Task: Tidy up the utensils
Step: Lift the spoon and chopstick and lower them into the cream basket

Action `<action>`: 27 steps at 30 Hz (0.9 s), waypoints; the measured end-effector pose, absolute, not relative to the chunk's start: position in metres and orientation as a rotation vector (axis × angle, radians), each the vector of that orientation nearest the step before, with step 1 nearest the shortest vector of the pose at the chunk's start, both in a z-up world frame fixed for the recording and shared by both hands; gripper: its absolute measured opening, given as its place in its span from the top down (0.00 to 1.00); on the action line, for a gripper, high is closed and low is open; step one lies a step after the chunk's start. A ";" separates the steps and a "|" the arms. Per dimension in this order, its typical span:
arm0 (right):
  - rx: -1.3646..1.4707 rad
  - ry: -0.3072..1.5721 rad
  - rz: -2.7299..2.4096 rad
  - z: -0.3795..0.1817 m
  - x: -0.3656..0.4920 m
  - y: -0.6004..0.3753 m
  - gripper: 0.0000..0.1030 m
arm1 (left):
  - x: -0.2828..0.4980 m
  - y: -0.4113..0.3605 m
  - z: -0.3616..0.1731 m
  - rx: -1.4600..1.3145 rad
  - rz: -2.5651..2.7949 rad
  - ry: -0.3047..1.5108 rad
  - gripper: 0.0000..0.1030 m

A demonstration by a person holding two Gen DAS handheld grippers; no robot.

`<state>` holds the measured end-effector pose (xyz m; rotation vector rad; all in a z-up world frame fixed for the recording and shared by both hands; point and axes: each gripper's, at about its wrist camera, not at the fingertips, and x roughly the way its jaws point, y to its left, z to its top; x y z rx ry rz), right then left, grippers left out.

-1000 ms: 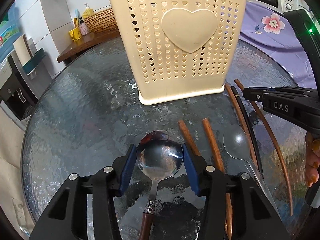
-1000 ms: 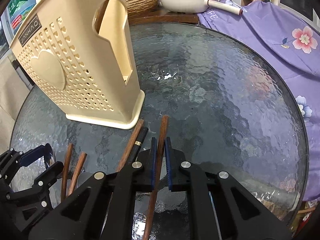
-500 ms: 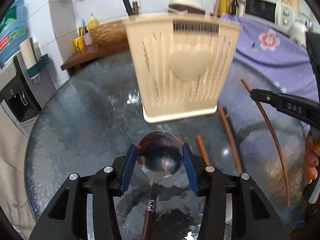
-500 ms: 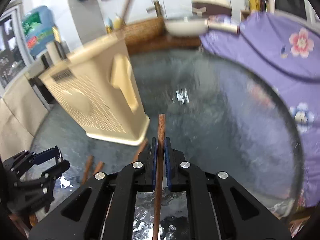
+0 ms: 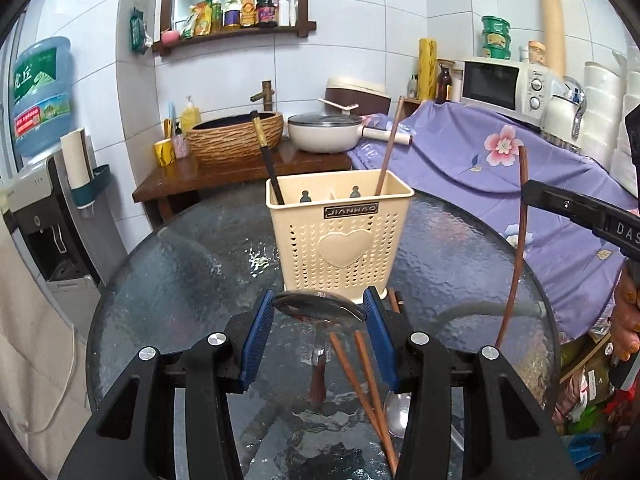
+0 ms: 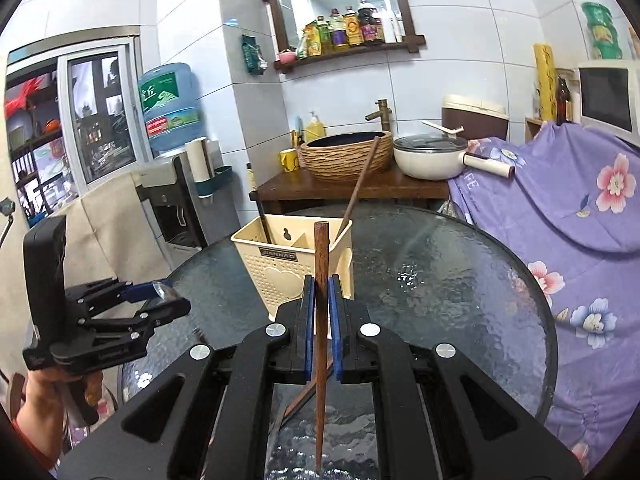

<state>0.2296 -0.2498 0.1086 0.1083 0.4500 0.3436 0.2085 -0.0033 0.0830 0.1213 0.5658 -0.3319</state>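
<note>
Both hands lifted off table [image 5: 180, 264] since earlier frame; caddy [image 5: 340, 236] now below, ahead. My left gripper [image 5: 318, 316] pinches spoon [image 5: 318, 307] bowl; right gripper [image 6: 319, 320] clamps chopstick [image 6: 321, 264] near upright, ready for dropping into caddy compartments. Two chopsticks [image 5: 362, 376] remain on glass.

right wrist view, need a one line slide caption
Right gripper shut on a chopstick above the glass table, cream holder ahead, left gripper holding a spoon.

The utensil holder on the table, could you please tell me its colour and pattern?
The utensil holder is cream, perforated with small hearts around one large raised heart; clearest in the left wrist view.
</note>
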 end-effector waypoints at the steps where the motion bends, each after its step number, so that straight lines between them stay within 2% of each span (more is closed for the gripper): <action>1: 0.107 0.449 0.345 0.109 0.229 -0.250 0.92 | 0.209 -0.005 0.083 0.121 -0.332 0.565 0.56; 16: 0.115 0.430 0.369 0.128 0.224 -0.256 0.93 | 0.212 -0.003 0.094 0.088 -0.345 0.564 0.57; 20: 0.121 0.413 0.402 0.154 0.231 -0.254 0.93 | 0.217 -0.004 0.112 0.087 -0.359 0.545 0.57; 27: 0.150 0.334 0.414 0.234 0.257 -0.247 0.93 | 0.254 0.003 0.185 -0.028 -0.394 0.501 0.57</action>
